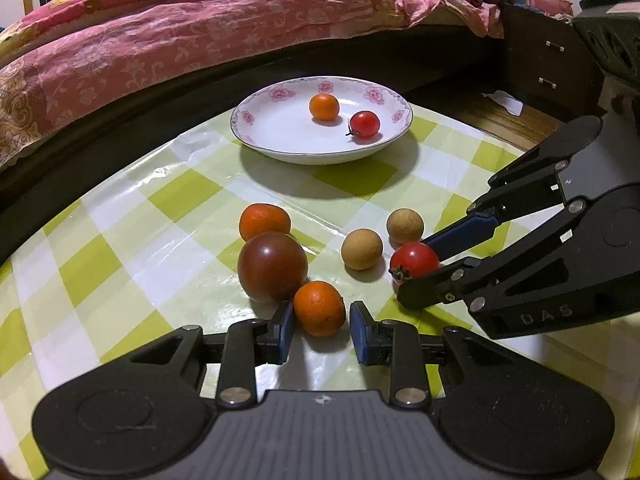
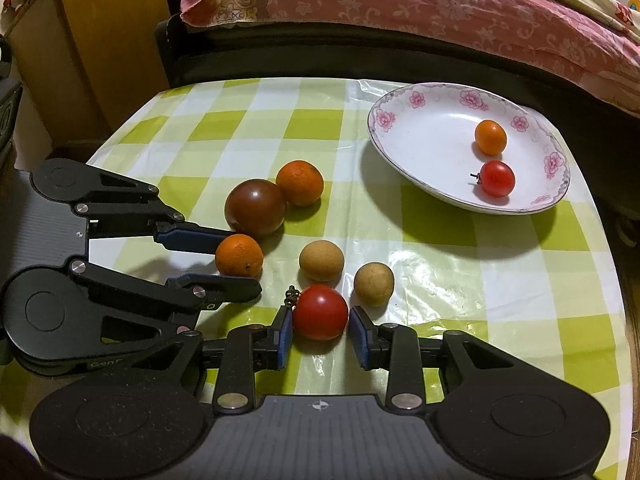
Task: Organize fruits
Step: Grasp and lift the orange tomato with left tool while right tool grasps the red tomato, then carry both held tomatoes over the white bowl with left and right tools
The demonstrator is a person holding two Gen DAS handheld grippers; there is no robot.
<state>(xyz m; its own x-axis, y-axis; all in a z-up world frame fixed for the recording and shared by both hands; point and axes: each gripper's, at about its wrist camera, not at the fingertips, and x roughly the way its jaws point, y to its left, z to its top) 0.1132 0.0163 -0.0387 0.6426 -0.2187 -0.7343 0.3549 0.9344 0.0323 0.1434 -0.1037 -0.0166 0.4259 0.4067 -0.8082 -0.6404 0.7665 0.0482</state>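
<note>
the left hand-held gripper (image 1: pixel 322 322) is spread around an orange (image 1: pixel 319 308) on the counter (image 1: pixel 132 216); the right hand-held gripper (image 2: pixel 320 330) is spread around a red tomato (image 2: pixel 320 311). the plate (image 1: pixel 256 120) lies straight ahead of the left one.

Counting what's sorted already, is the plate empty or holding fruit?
Holding fruit: the plate has one small orange and one red tomato in it.

Warm indoor light, tablecloth (image 1: pixel 132 264) glare, fisheye-warped edges
</note>
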